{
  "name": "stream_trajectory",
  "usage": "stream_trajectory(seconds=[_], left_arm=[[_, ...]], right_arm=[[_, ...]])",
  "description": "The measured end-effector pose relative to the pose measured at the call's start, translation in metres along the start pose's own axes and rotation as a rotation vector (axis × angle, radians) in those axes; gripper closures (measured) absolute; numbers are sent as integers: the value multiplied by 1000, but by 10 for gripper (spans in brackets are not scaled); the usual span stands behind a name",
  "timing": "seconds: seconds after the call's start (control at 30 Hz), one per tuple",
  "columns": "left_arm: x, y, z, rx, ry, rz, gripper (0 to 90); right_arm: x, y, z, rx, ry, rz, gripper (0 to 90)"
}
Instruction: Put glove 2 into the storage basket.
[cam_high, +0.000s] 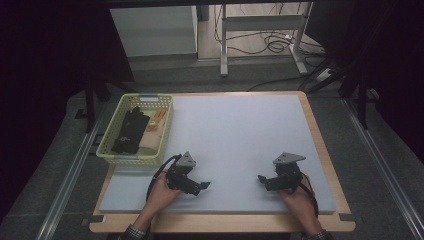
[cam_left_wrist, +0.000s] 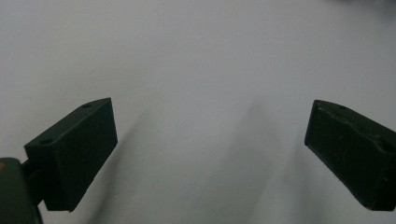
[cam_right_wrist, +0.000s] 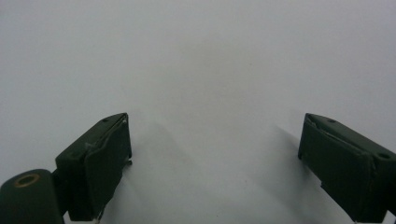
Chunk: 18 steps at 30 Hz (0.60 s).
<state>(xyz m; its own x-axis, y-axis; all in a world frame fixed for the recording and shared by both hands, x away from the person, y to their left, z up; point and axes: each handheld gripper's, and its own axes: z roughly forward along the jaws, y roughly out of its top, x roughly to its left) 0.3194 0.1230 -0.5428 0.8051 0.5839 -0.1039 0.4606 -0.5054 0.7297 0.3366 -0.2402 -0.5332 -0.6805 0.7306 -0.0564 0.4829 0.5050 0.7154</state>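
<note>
Basket (cam_high: 114, 145) contents at far left of the bench (cam_high: 320, 145) are hard to make out: dark bundle, something tan. Your left gripper (cam_high: 204, 187) points right, your right gripper (cam_high: 261, 178) points left, both near edge, jaws wide, holding nothing, over bare grey mat (cam_high: 240, 135).

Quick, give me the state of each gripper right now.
Left gripper: open, holding nothing, over the bare mat.
Right gripper: open, holding nothing.
</note>
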Motion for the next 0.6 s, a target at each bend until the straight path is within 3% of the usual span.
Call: stream_trajectory(seconds=[0.17, 0.33, 0.6], left_arm=[[-1, -2, 3, 24, 13, 19, 24], [-7, -1, 7, 54, 45, 63, 10], [-6, -1, 8, 57, 39, 58, 3]], right_arm=[[0, 0, 0, 0, 0, 0, 93], [0, 0, 0, 0, 0, 0, 93], [0, 0, 0, 0, 0, 0, 92]])
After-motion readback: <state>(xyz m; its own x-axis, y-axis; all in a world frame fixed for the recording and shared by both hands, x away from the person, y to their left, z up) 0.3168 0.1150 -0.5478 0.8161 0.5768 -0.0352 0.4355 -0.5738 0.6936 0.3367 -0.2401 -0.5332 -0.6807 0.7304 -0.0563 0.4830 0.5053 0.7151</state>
